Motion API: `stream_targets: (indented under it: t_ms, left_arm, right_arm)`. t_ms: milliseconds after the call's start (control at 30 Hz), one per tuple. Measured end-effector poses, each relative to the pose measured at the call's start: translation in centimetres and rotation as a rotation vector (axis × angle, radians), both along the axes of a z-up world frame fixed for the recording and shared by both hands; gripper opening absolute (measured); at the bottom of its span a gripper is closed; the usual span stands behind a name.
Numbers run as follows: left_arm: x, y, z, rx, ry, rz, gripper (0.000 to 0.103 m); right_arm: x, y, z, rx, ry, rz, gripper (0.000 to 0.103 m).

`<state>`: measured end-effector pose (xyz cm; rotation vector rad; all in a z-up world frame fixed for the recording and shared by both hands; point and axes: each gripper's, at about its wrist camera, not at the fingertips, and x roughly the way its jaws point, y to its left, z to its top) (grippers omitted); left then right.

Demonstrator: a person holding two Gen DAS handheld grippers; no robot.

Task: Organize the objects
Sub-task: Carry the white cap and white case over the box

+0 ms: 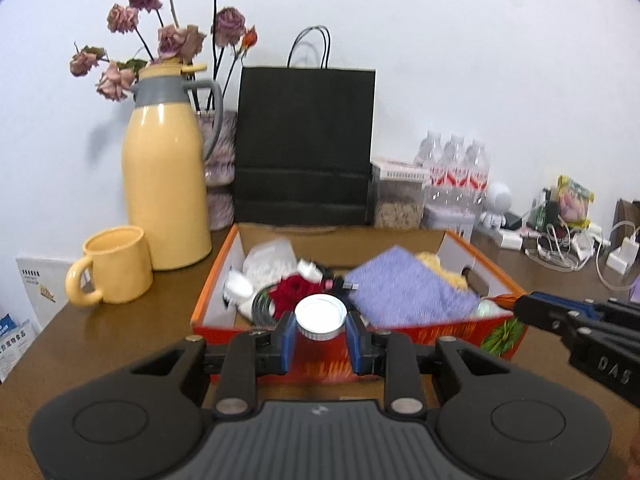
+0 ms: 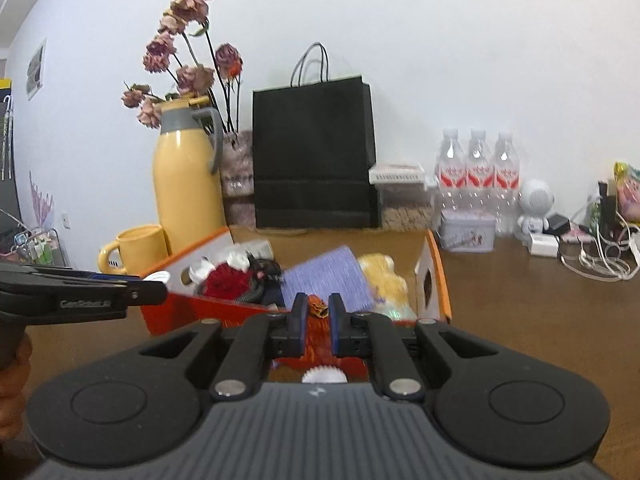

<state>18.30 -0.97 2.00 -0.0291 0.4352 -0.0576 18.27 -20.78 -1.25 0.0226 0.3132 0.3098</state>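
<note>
The left gripper (image 1: 320, 338) pinches a small container with a white ribbed screw cap (image 1: 320, 317), its blue-padded fingers (image 1: 289, 342) pressing on either side just below the cap; it is held in front of the near wall of an orange cardboard box (image 1: 400, 334) that stands on the brown wooden bench (image 1: 120, 332). The right gripper (image 2: 318, 322) has its fingers drawn close together on a small orange-brown crumpled thing (image 2: 318, 306), held at the near rim of the same box; what that thing is cannot be told.

Inside the box lie a lilac woven cloth (image 1: 408, 288), a dark red fabric rose (image 1: 294, 290), white plastic pieces (image 1: 264, 266) and a pale yellow fluffy thing (image 2: 384, 276).

Left of the box stand a yellow mug (image 1: 116, 266) and, behind it, a tall yellow thermos jug with a grey collar (image 1: 164, 176). Dried pink roses (image 1: 160, 36) rise behind the jug. A black paper carrier bag (image 1: 304, 144) stands upright behind the box, against the white wall. To the right are three clear water bottles with red labels (image 2: 478, 172).
</note>
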Motion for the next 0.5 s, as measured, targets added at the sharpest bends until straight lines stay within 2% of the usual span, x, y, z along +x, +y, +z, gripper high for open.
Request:
stream_targets:
  t_ms: [500]
  left_arm:
    - [4.3, -0.3, 1.7, -0.023, -0.042, 0.050, 0.025]
  right_arm:
    - [3.6, 2.8, 2.5, -0.023, -0.075, 0.032, 0.011]
